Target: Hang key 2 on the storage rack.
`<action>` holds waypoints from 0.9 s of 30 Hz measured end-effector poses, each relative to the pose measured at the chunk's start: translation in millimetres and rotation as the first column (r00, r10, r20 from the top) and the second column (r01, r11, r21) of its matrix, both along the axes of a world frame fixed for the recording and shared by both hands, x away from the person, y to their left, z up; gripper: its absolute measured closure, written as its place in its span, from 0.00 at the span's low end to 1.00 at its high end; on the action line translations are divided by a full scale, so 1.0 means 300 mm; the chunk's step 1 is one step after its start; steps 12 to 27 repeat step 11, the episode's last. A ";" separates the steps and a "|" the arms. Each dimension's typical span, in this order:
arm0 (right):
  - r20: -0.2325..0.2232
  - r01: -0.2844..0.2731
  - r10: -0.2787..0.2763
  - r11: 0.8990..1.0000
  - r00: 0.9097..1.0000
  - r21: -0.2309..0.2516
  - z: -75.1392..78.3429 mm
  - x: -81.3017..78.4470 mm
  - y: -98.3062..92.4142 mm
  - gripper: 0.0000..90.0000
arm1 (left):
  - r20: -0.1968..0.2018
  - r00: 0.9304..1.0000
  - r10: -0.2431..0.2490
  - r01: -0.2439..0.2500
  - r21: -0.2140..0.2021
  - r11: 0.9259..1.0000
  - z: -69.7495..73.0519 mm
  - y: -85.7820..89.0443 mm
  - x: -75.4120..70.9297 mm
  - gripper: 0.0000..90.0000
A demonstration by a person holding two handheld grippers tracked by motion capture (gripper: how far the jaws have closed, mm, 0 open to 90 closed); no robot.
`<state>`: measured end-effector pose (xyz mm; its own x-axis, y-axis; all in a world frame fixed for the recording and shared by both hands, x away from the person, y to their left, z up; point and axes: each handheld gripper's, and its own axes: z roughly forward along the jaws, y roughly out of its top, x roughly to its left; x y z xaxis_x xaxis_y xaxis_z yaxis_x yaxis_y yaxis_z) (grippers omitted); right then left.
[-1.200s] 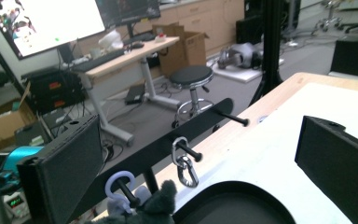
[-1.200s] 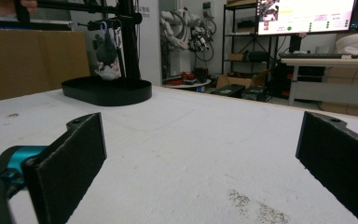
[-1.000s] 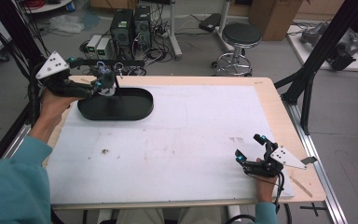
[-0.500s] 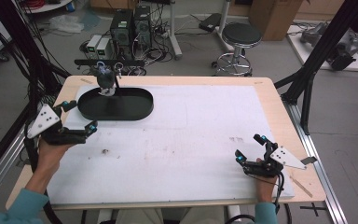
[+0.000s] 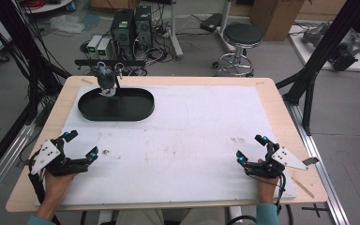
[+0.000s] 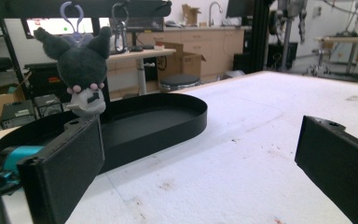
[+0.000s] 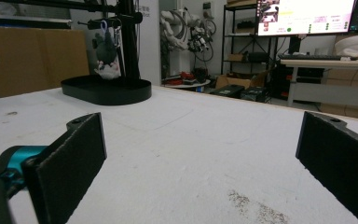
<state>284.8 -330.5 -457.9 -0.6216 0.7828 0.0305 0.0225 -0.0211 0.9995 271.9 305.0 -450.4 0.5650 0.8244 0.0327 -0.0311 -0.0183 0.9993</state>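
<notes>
A dark plush toy (image 5: 107, 79) with pointed ears hangs by a purple clip from a black bar (image 5: 110, 62) over the far end of a black oval tray (image 5: 136, 105). The toy (image 6: 81, 70) and the tray (image 6: 168, 122) lie ahead in the left gripper view, and far off in the right gripper view as toy (image 7: 106, 53) and tray (image 7: 107, 91). My left gripper (image 5: 80, 146) rests open at the table's near left, nothing between its jaws. My right gripper (image 5: 250, 147) sits open at the near right, also empty.
A white mat (image 5: 192, 136) covers the wooden table (image 5: 281, 101), with small brown stains (image 5: 107, 152) near the left gripper. Black frame posts (image 5: 318, 56) stand at the right; a stool (image 5: 243, 35) and computer boxes (image 5: 131, 23) sit on the floor beyond the far edge.
My left gripper let go of the plush toy at the bar, leaving it hanging over the tray, and drew back to the near left of the table. The right gripper stayed put.
</notes>
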 end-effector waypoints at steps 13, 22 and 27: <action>0.001 -0.001 0.001 1.000 1.000 0.002 0.000 -0.002 0.001 0.01 | -0.007 1.000 0.019 -0.019 -0.025 0.999 -0.023 0.012 0.001 0.02; 0.001 -0.001 0.001 1.000 1.000 0.002 0.000 -0.002 0.001 0.01 | -0.007 1.000 0.019 -0.019 -0.025 0.999 -0.023 0.012 0.001 0.02; 0.001 -0.001 0.001 1.000 1.000 0.002 0.000 -0.002 0.001 0.01 | -0.007 1.000 0.019 -0.019 -0.025 0.999 -0.023 0.012 0.001 0.02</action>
